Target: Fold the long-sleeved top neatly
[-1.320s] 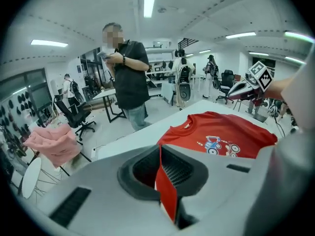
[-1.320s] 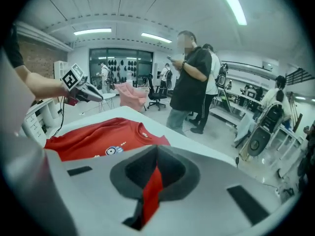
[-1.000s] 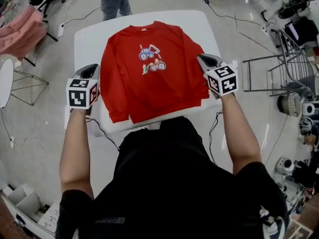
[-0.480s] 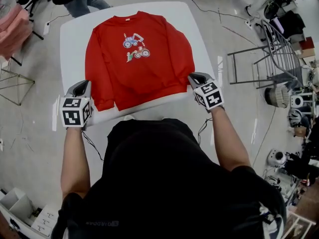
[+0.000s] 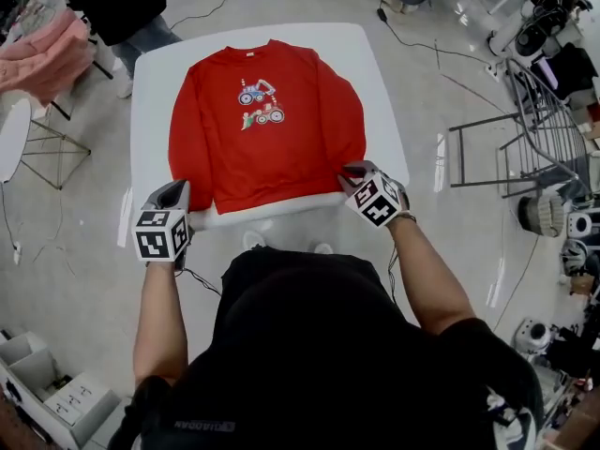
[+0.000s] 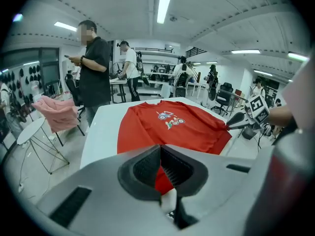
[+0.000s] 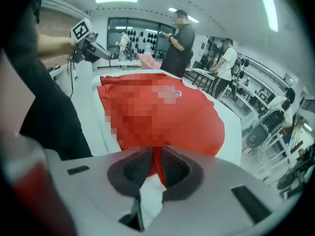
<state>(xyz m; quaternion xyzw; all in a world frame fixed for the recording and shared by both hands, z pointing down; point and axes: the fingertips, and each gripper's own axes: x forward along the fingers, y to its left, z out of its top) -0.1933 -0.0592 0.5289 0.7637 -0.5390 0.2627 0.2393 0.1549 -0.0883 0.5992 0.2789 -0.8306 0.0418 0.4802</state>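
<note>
A red long-sleeved top (image 5: 267,129) with a vehicle print lies flat, front up, on the white table (image 5: 150,92), sleeves along its sides. My left gripper (image 5: 176,191) is at the table's near left corner, just outside the left cuff. In its own view the jaws (image 6: 160,150) are shut with nothing in them, and the top (image 6: 172,124) lies ahead. My right gripper (image 5: 353,171) is down at the near right corner of the top. Its jaws (image 7: 156,154) have just been opening and stand slightly open, with the red edge (image 7: 162,117) showing in the gap.
A person (image 5: 122,7) stands by the table's far left corner and others are further back. Pink clothes (image 5: 47,50) hang at the left beside a small white round table (image 5: 9,148). A metal rack (image 5: 520,129) and gear stand at the right. Cables lie across the floor.
Both grippers have come back along the top's sides to its near corners. The right one has dropped to the hem corner and its jaws have parted.
</note>
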